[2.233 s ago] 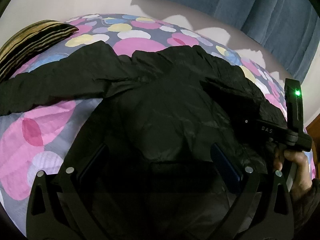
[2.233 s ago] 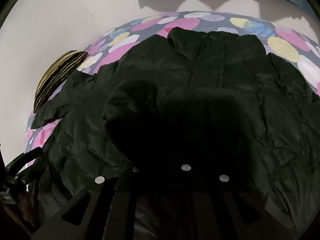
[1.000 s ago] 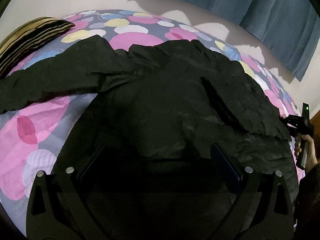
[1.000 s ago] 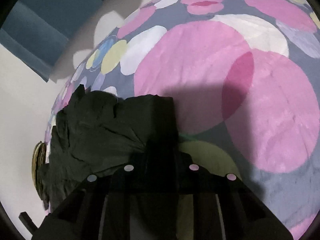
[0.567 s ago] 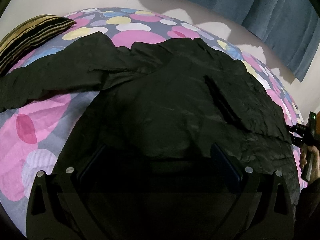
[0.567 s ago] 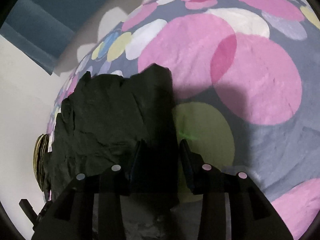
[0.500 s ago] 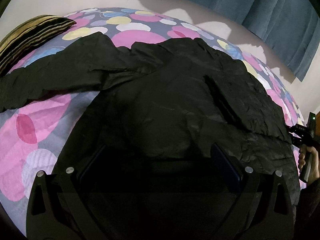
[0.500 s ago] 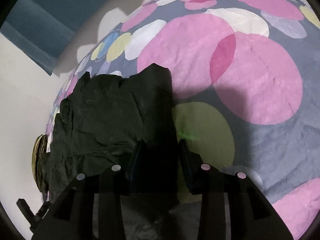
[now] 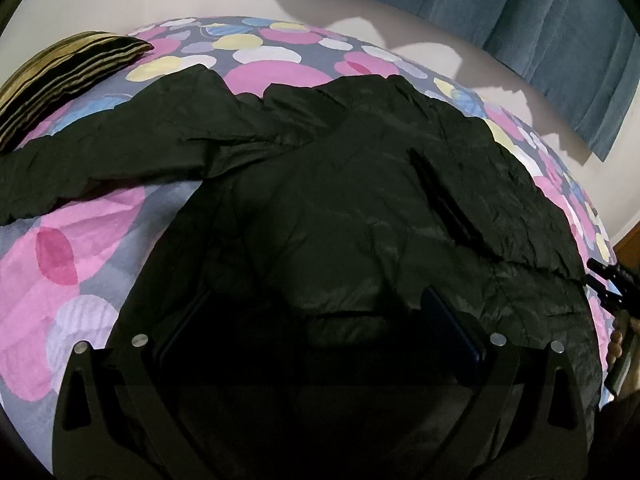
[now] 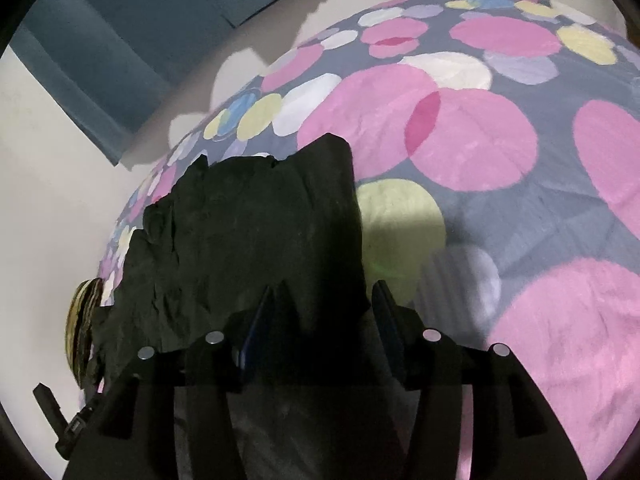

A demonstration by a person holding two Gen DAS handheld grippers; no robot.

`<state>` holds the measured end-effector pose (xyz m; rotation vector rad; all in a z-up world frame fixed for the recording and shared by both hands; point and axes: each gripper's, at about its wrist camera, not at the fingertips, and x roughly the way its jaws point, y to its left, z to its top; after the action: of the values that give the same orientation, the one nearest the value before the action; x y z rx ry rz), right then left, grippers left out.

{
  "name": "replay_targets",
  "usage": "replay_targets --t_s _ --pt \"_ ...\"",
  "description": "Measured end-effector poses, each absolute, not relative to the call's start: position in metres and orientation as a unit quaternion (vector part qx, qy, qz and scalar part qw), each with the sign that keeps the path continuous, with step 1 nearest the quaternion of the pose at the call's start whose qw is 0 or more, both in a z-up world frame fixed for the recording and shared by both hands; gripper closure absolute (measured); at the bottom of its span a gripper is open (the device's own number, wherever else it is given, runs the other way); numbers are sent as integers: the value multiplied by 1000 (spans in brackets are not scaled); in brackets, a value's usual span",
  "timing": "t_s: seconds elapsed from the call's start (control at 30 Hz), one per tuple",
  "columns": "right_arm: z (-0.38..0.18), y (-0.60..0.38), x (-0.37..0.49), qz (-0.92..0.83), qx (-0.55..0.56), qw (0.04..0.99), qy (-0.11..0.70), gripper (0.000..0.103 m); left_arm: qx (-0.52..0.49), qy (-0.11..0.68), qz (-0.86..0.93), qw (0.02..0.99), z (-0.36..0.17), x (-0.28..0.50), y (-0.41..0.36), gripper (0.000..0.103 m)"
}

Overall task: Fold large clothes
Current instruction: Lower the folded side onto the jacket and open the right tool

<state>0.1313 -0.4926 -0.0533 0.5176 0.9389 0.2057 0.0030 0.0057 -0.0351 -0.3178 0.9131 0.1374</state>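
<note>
Black jacket (image 9: 360, 208) is lying spread over the bed w/ the circle-print bedsheet (image 9: 80, 264), taking up most of the mattress middle. One sleeve (image 9: 100, 160) is stretching out from the jacket body toward the striped pillow (image 9: 60, 76), which is sitting at the bed's far corner by the wall. The other sleeve (image 10: 280, 220) is lying out flat on the opposite side of the jacket, its cuff end pointing toward the blue curtain (image 10: 120, 40).

Left gripper (image 9: 320, 344) is hovering low over the jacket's near hem, jaws spread wide, dark cloth showing between the fingers; can't tell whether the pads are touching it, nothing is being pinched.

Right gripper (image 10: 324, 316) is sitting at the near end of that flat sleeve. Its jaws have just been opening and are standing apart now, sleeve fabric lying between them but pads not pressing on it. From the left view, the right gripper is showing at the jacket's far edge w/ the person's hand (image 9: 620, 344) around its handle.
</note>
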Motion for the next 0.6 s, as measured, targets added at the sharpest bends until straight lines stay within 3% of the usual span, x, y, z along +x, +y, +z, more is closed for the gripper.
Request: replay_targets --t_s 0.17,0.23,0.43,0.6 --pt "-47 -474 100 123 251 856 434 51 -155 438 67 883 -34 1 8 2" --pt "-49 -466 91 133 247 854 439 44 -155 438 67 883 -34 0 8 2" --pt "-59 -431 74 116 152 869 457 36 -155 437 67 883 -34 -2 8 2" --pt "-70 -429 75 114 146 871 456 32 -156 435 66 884 -31 -5 12 2"
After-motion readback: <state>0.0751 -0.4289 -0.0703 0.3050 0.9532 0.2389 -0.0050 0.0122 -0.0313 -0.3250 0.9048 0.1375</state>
